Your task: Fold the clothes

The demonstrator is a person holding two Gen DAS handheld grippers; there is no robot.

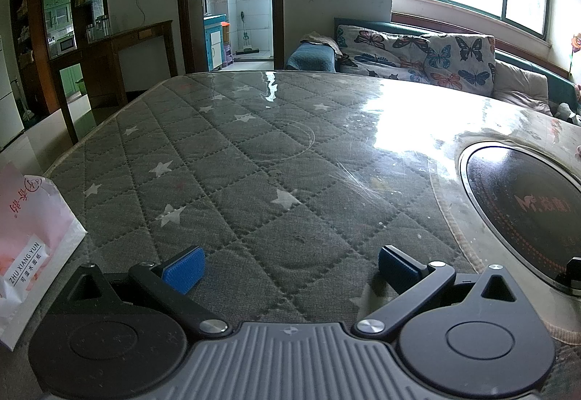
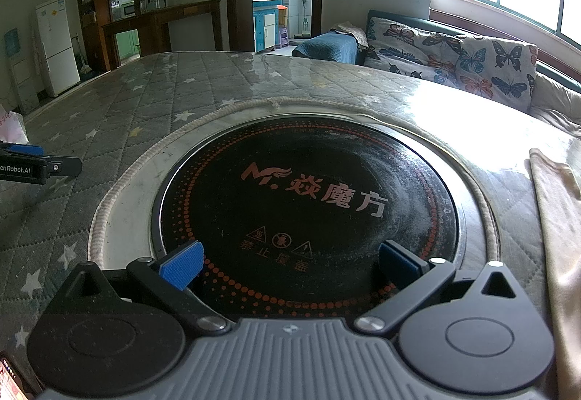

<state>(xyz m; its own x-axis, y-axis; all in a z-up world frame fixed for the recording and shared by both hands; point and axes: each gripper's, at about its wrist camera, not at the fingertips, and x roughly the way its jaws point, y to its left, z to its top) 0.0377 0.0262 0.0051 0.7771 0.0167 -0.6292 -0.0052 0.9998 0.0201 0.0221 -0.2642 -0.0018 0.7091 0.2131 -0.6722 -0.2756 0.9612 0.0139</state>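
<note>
Both hand-held tools hovered low over the grey quilted, star-printed table cover [image 1: 225, 160], which lay under a glossy clear sheet. The left gripper [image 1: 288, 267] had its blue-padded fingers [image 1: 183, 269] spread wide apart with nothing between them, and the right gripper [image 2: 288, 267] was likewise spread and empty, poised above the round black glass heating plate [image 2: 308, 204] set into the table.

The only garment in sight was a pale beige, soft-looking cloth [image 2: 559, 236] lying flat at the far right edge of the right wrist view, just beside the plate's braided rim; the left wrist view did not show it at all. A pink-and-white tissue packet [image 1: 31, 244] sat at the near left.

The cloth looked thin, light and limp (how much of it ran out of view could not be told), so it would likely sag and bunch if pinched mid-panel. Its visible far corner seemed the better hold, though a thin layer could slide on the slick sheet.
</note>
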